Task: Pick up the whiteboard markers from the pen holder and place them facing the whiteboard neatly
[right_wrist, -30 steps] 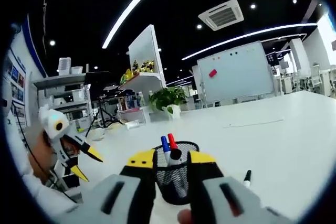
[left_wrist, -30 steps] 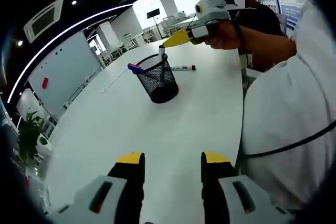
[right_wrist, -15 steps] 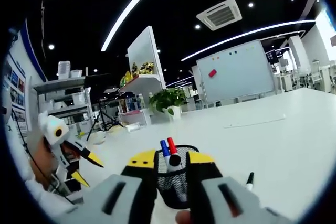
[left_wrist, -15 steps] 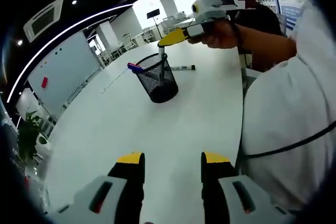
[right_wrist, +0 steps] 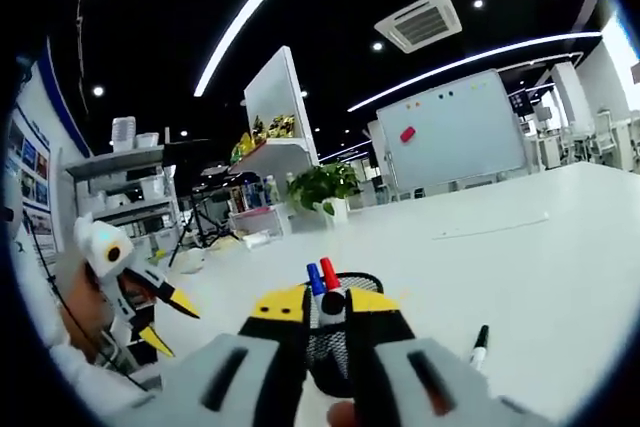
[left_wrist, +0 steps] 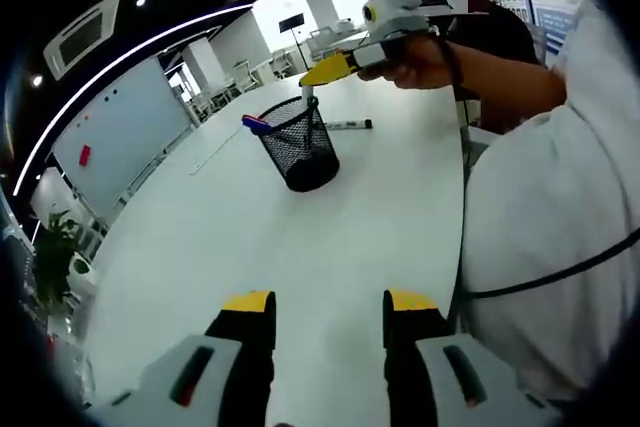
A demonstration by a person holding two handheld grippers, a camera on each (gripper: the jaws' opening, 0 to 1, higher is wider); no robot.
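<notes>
1. In the right gripper view, the right claw [right_wrist: 325, 309] has its yellow-tipped jaws drawn close on either side of a black-capped marker [right_wrist: 332, 304] standing in the pen holder [right_wrist: 335, 342]; whether the pads actually press it cannot be told.
2. A blue marker [right_wrist: 313, 278] and a red marker [right_wrist: 328, 272] stand in the pen holder just behind the black-capped one.
3. A loose black marker [right_wrist: 479, 345] lies on the white surface [right_wrist: 520, 267] just beside the pen holder.
4. In the left gripper view, the left claw [left_wrist: 327, 301] hangs open and empty over the surface, well apart from the pen holder [left_wrist: 297, 144].
5. The whiteboard [right_wrist: 450, 136] stands far beyond the pen holder, past the surface's far edge.
</notes>
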